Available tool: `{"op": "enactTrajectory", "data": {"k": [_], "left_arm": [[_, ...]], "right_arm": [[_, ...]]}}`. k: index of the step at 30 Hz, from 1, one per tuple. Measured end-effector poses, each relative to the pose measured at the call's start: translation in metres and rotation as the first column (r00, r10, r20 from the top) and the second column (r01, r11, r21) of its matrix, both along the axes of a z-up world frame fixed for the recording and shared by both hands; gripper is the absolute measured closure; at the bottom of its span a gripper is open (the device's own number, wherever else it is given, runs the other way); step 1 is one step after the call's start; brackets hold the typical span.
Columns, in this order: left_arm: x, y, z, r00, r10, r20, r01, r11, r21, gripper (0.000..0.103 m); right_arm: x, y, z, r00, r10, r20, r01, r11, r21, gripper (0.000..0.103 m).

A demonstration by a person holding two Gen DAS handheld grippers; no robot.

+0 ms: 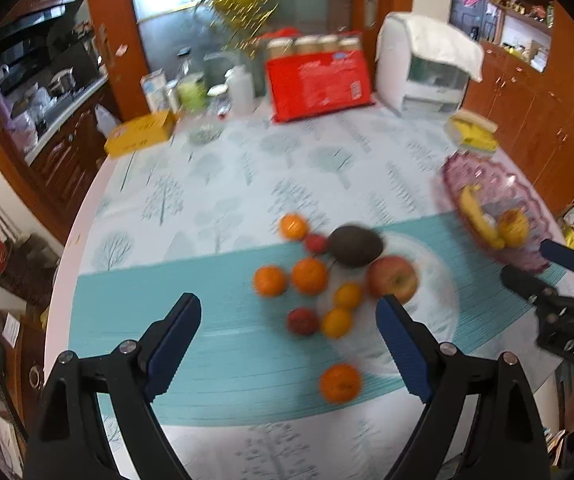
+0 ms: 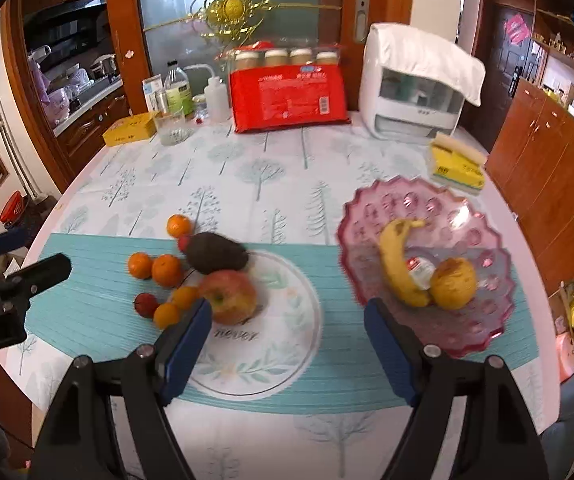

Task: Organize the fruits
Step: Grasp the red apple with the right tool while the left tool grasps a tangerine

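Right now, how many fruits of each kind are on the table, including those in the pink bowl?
Orange citrus fruits: 6
Small red fruits: 2
Avocado: 1
Apple: 1
Banana: 1
Yellow round fruit: 1
Total: 12

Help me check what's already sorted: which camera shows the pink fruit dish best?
The right wrist view: the pink dish sits whole and fairly sharp, holding a banana and a yellow-orange fruit. The left wrist view shows it only blurred at the right, partly behind the right tool.
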State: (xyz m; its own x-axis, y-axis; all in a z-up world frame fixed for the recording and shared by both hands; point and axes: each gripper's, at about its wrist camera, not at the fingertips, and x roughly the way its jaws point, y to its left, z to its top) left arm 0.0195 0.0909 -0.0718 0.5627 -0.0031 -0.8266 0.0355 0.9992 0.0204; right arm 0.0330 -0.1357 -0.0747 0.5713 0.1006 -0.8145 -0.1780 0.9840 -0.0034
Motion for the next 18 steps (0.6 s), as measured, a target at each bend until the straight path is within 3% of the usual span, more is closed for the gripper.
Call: {"op": "enactTrajectory", "data": {"k": [9, 18], "left_arm": [[0.007, 0.036, -0.067, 0.987, 0.004, -0.163, -0.012, 0.999, -0.052, 0.015], [-0.007, -0.004, -0.109, 0.958, -0.109, -0.264, 0.072, 0.987, -0.146, 0.015]], "right_arm": [[0.003, 0.03, -0.05, 0.992, 0.009, -0.127, -0.001, 0.998, 0.057, 0.024], [0.03, 0.034, -0.089, 0.979, 0.004, -0.205, 0.01, 0.998, 0.064, 0.024]]}}
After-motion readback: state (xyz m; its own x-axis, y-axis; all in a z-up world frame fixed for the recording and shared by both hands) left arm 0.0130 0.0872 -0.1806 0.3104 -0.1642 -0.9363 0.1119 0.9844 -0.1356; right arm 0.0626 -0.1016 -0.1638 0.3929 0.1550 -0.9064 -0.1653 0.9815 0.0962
